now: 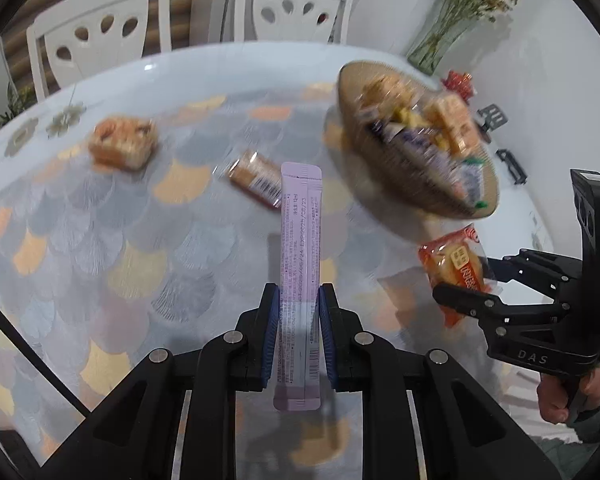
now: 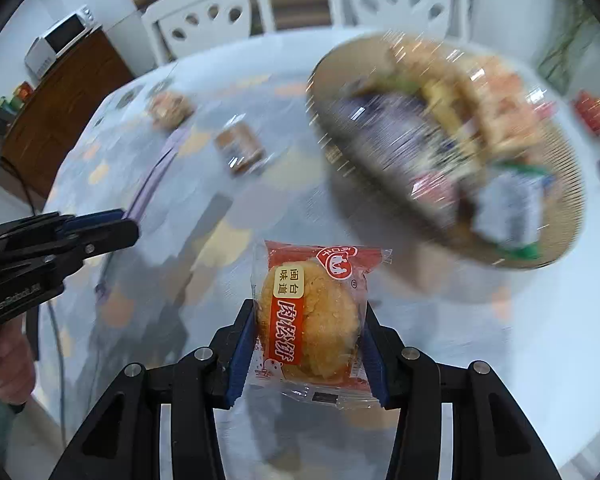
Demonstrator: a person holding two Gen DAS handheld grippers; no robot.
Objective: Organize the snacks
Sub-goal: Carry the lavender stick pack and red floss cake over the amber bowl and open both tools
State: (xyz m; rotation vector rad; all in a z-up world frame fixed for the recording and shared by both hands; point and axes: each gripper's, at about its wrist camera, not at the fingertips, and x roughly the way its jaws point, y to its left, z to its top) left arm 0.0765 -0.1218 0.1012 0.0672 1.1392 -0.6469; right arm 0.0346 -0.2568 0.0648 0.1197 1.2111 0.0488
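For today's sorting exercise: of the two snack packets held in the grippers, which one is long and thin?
The pale purple stick sachet in the left gripper. The right gripper holds a wide orange-red wrapped pastry instead.

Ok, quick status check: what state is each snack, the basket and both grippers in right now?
Left gripper: shut on the pink stick sachet, held off the table.
Right gripper: shut on the wrapped round pastry, sealed, also lifted.
Woven basket: on the table, already holding several snacks; blurred.
Brown snack bar: lying loose on the table.
Orange snack pack: lying loose on the table.
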